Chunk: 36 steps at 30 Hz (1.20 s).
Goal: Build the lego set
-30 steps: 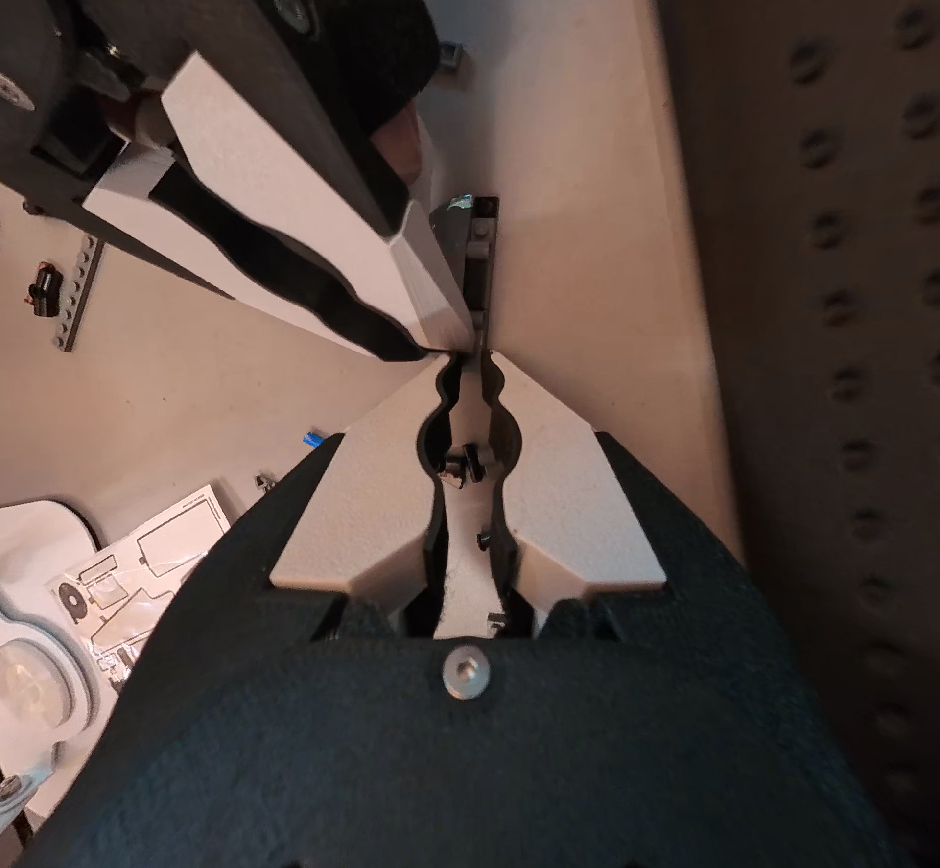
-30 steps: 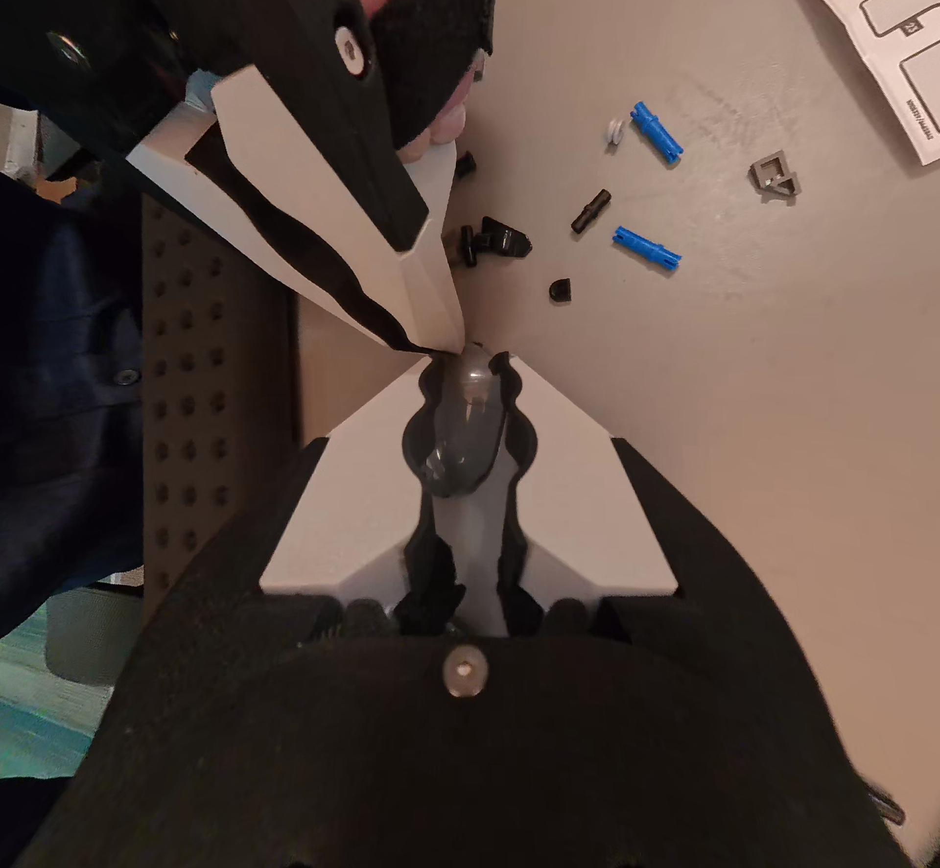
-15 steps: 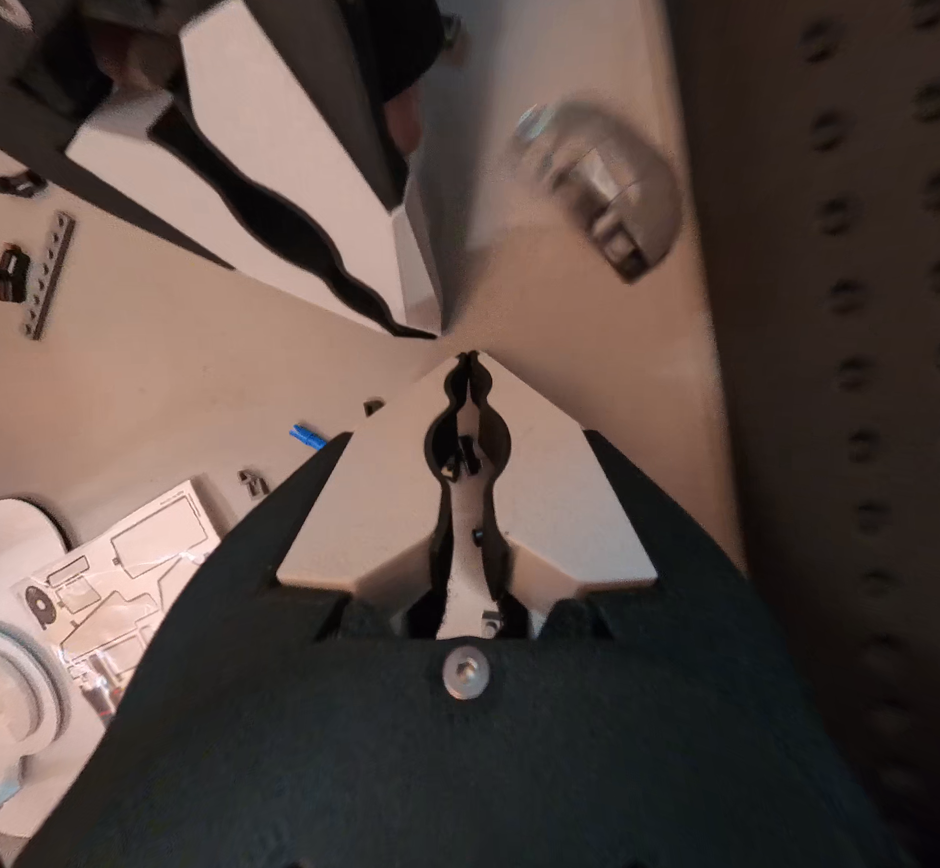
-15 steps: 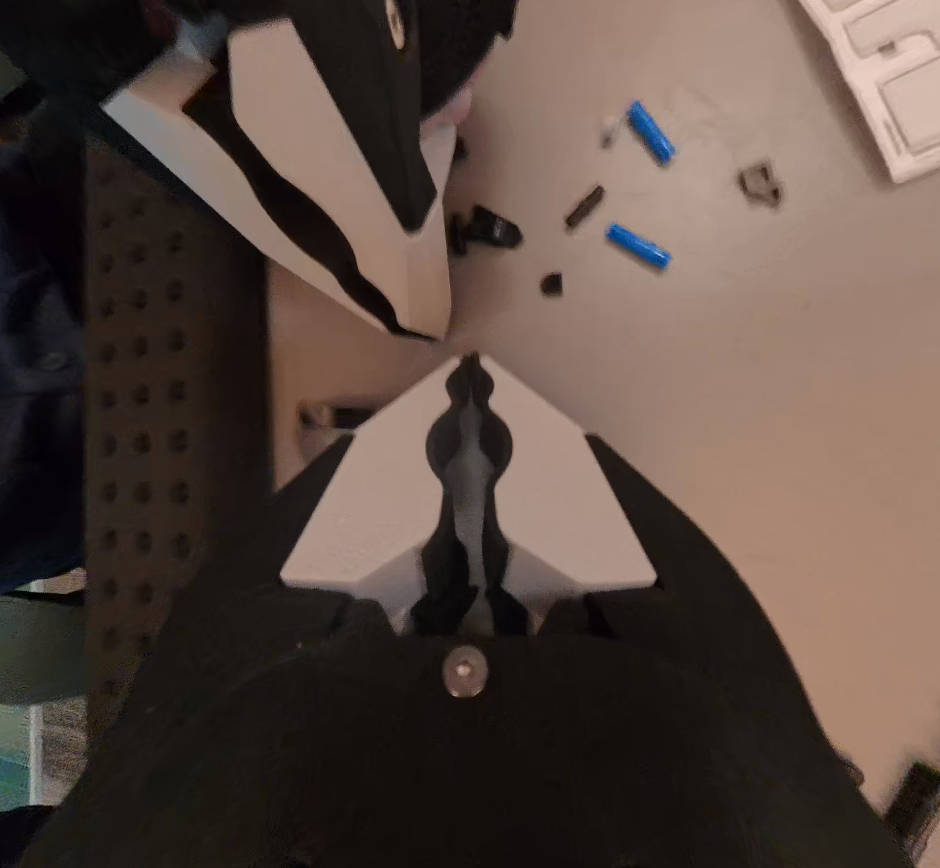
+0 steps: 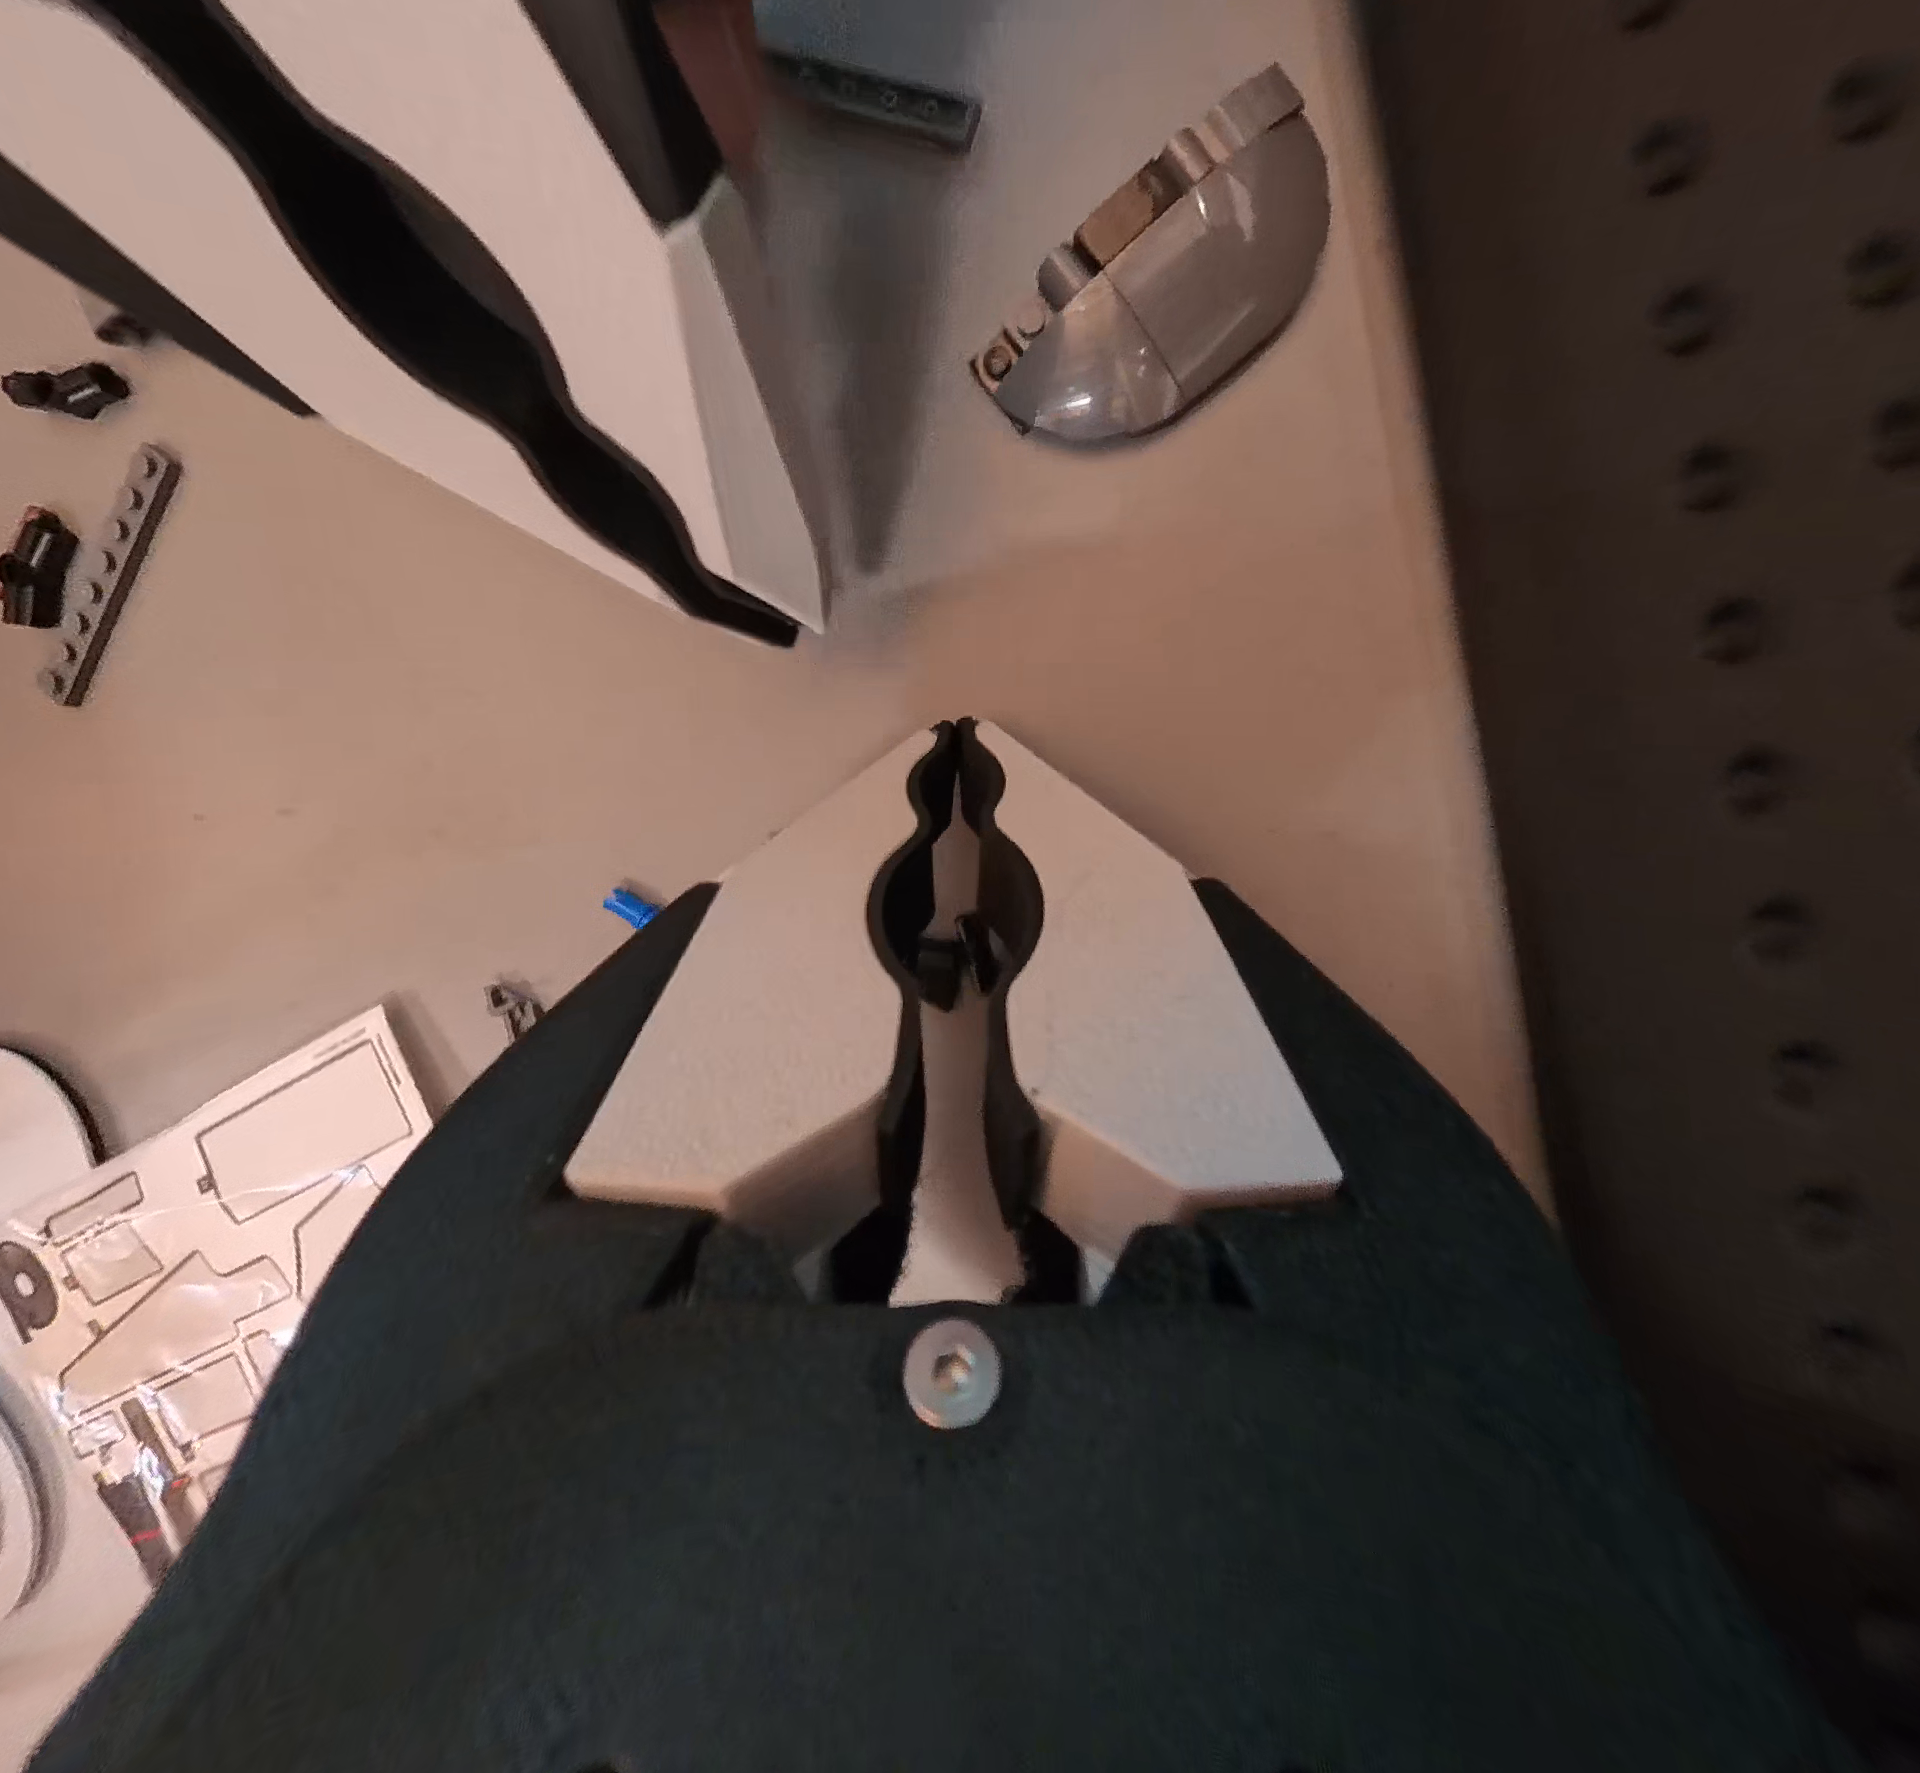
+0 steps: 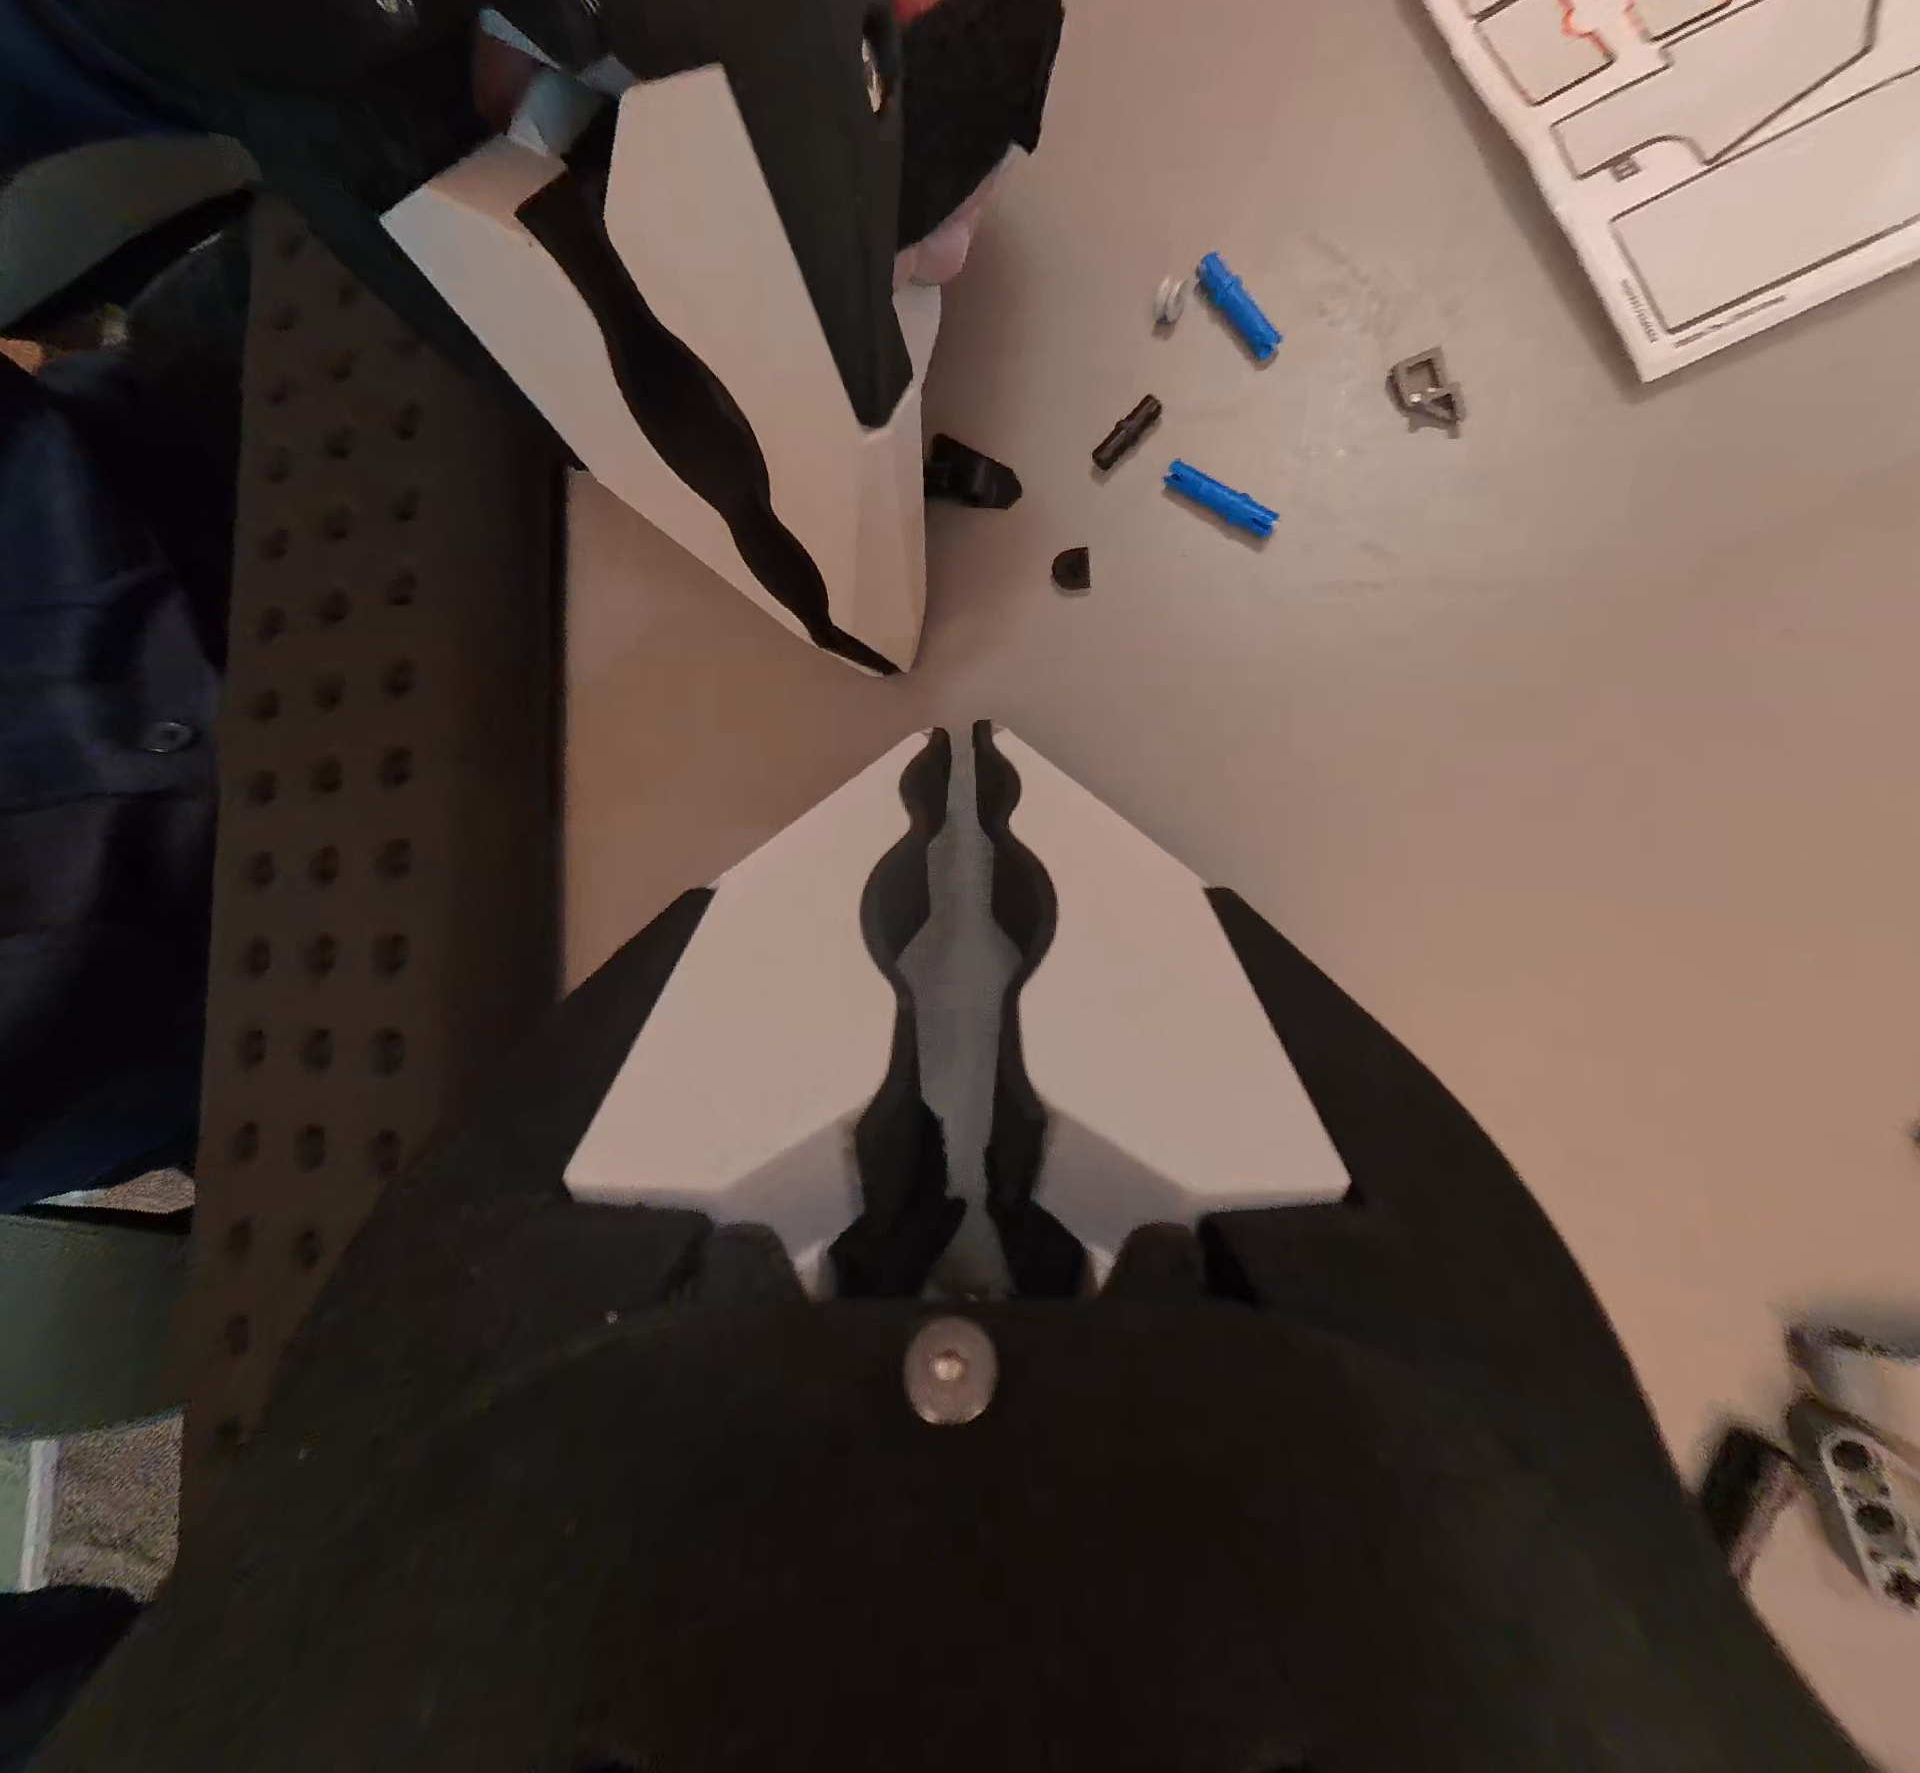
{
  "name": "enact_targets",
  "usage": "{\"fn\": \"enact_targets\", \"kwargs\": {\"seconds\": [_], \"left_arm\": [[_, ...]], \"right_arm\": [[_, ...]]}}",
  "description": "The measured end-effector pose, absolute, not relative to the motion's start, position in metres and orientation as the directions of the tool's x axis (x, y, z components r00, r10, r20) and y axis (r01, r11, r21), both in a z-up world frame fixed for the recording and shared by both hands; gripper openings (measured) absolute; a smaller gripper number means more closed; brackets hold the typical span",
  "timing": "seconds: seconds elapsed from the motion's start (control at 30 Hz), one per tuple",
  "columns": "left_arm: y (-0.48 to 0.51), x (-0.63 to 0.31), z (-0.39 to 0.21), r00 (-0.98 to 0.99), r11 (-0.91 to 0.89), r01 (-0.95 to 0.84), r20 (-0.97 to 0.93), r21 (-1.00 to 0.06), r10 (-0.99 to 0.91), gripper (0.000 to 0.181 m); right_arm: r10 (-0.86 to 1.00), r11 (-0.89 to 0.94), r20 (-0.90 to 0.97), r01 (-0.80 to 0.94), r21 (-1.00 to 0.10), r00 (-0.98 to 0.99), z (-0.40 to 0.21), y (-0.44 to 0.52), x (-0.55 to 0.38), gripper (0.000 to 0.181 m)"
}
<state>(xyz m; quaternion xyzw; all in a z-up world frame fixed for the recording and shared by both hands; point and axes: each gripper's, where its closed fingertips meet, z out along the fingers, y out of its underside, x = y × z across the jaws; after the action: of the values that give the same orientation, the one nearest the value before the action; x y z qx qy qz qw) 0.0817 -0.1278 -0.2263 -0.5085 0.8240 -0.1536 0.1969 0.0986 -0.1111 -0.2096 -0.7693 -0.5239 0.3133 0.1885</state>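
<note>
Both tongs closed, empty; beige tabletop [image 6: 1455,840], perforated edge [image 6: 322,788].

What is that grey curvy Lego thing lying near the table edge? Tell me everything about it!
The grey curved Lego piece looks like smooth plastic, shaped like a half-dome. One end has a clear, see-through section; the rest is solid grey panels. Along its straight side you can see studs and a small tan part. It lies alone on the beige table, close to the edge by the dark holed board. Neither tool touches it.
</note>
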Motion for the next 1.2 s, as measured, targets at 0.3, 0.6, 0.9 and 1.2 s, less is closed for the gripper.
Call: {"fn": "enact_targets", "kwargs": {"seconds": [0.3, 0.6, 0.9, 1.2], "left_arm": [[-0.156, 0.106, -0.208, -0.442, 0.437, -0.685, -0.144, -0.583, -0.885, 0.000], [-0.153, 0.110, -0.214, -0.430, 0.414, -0.692, -0.124, -0.592, -0.894, 0.000], [-0.157, 0.118, -0.205, -0.423, 0.372, -0.653, -0.089, -0.660, -0.902, 0.000], [-0.146, 0.122, -0.196, -0.364, 0.302, -0.641, -0.067, -0.705, -0.929, 0.015]], "right_arm": [[0.924, -0.342, -0.346, 0.760, -0.553, 0.164, -0.214, -0.138, 0.120, 0.003], [0.922, -0.330, -0.363, 0.770, -0.547, 0.137, -0.215, -0.144, 0.125, 0.001], [0.920, -0.322, -0.374, 0.773, -0.547, 0.118, -0.214, -0.150, 0.133, 0.002], [0.920, -0.324, -0.374, 0.757, -0.567, 0.113, -0.211, -0.149, 0.132, 0.008]]}}
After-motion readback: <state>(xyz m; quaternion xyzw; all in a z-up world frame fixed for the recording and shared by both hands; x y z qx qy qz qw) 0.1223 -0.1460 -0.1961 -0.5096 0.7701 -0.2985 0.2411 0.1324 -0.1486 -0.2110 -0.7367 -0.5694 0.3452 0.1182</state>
